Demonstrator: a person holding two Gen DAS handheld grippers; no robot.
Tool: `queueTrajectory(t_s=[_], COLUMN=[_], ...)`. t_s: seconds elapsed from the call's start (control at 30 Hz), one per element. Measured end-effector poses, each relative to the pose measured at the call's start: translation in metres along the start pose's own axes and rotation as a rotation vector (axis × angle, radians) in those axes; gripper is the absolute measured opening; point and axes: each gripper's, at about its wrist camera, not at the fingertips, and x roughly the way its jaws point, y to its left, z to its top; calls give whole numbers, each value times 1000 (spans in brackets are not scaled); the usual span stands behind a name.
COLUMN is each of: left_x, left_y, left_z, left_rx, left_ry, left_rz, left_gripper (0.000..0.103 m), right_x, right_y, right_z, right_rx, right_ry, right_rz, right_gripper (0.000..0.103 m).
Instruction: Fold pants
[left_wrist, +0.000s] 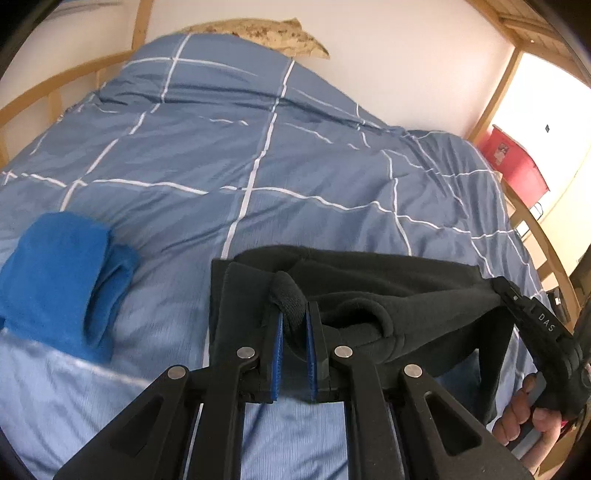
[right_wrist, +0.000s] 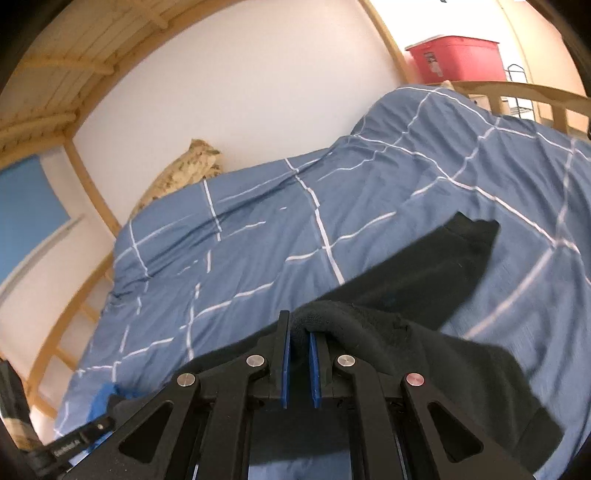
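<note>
Black pants (left_wrist: 388, 291) clamped by left claw (left_wrist: 293, 321), right claw (right_wrist: 300, 332) | blue towel (left_wrist: 62, 273) beside, on duvet (left_wrist: 258, 147)

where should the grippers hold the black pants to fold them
Keep the hold at the thick top edge: the left gripper and right gripper each pinch a bunched fold of the black pants, coming from the near side. The leg trails across the blue duvet.

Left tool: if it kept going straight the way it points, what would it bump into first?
Beyond the black pants it grips, the left tool would probably meet the blue checked duvet on the bed. The folded blue towel lies off to its left, outside that line. Depth is hard to judge through the fisheye.
</note>
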Motion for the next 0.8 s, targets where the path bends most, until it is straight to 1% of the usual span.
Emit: queueTrajectory(t_s=[0.1,0.2,0.37,0.43,0.63,0.67,0.77,0.8], left_x=[25,47,82,93,110,112,109,106], left_y=[2,6,14,18,24,25,27,27], left_z=[19,30,40,43,52,54,60,62], left_rx=[-13,-30,-36,-34,-37,-42,-69,-73], left_ry=[25,53,107,125,177,197,241,252], left_rz=[12,23,47,52,21,14,-1,-7], left_gripper=[12,12,13,16,20,21,27,33], right_x=[32,61,107,121,154,157,167,168], right_y=[1,4,6,7,6,5,8,9], right_z=[14,20,21,19,15,15,16,16], right_rx=[-20,-48,-90,-106,-126,-126,-131,-133], right_ry=[38,78,149,171,238,250,299,315], right_rz=[-12,-31,-67,-78,-124,-130,-153,-153], right_gripper=[10,10,10,10,10,11,16,22])
